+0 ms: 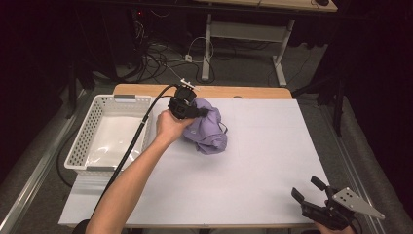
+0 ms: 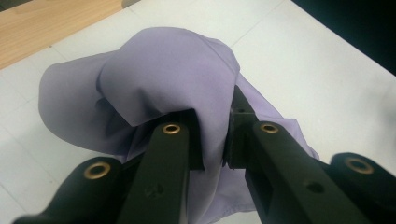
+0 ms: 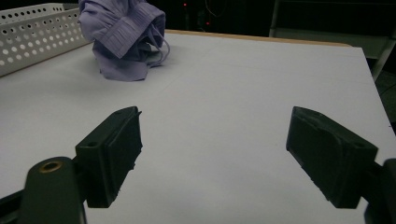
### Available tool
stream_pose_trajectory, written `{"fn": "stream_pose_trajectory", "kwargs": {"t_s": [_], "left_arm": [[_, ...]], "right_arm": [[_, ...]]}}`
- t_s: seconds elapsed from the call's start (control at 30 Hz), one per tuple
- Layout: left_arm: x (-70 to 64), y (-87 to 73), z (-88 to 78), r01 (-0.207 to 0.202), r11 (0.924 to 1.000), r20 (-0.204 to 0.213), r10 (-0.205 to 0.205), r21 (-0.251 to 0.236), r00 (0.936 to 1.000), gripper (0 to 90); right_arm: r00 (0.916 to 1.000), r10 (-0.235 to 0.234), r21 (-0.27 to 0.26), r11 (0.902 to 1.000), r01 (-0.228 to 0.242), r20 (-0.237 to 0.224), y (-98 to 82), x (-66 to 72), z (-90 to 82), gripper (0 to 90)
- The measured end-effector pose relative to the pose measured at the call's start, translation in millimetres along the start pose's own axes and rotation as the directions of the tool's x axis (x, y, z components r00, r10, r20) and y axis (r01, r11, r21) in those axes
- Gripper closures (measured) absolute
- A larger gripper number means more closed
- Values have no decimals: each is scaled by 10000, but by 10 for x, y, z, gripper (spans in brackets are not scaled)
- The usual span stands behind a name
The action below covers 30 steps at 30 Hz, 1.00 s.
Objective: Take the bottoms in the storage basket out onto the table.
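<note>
- Your left gripper (image 1: 200, 111) is pinched tight on a fold of the lilac cloth (image 1: 208, 127), which sits bunched on the bench (image 1: 253, 161) just right of the white basket (image 1: 83, 148).
- In the left gripper view the fabric (image 2: 163, 74) is clamped between the jaws, so the step in hand looks like the grab and carry.
- Your right gripper (image 1: 308, 191) rests near the bench's near right corner, jaws wide apart and holding nothing.
- Next, you would likely lift until the hanging cloth clears the basket wall, then swing it over the basket; watch the trailing drawstring.
</note>
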<state>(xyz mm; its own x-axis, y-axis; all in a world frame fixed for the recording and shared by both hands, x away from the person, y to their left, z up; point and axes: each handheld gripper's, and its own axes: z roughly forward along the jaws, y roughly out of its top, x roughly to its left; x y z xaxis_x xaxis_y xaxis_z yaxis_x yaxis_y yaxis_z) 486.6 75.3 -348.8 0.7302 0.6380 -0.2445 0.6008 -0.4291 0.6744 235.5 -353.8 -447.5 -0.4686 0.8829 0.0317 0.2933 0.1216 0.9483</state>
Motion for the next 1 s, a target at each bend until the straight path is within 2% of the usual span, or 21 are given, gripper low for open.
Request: {"fn": "stream_pose_trajectory", "kwargs": {"t_s": [0.27,0.47,0.83,1.0], "left_arm": [[6,-32,109,-137,9996,-358,146,263,9993,794],[24,-50,196,-156,9985,-364,176,533,9992,793],[76,-74,328,49,9975,-337,-25,709,9994,778],[66,-72,326,-7,9982,-361,29,597,9993,706]], "right_arm": [[10000,9,18,10000,-9,-14,0,-1,1,189],[10000,44,23,10000,-44,-9,0,-2,2,189],[10000,54,42,10000,-54,-5,1,-5,6,189],[10000,79,49,10000,-79,-1,0,-6,5,189]]}}
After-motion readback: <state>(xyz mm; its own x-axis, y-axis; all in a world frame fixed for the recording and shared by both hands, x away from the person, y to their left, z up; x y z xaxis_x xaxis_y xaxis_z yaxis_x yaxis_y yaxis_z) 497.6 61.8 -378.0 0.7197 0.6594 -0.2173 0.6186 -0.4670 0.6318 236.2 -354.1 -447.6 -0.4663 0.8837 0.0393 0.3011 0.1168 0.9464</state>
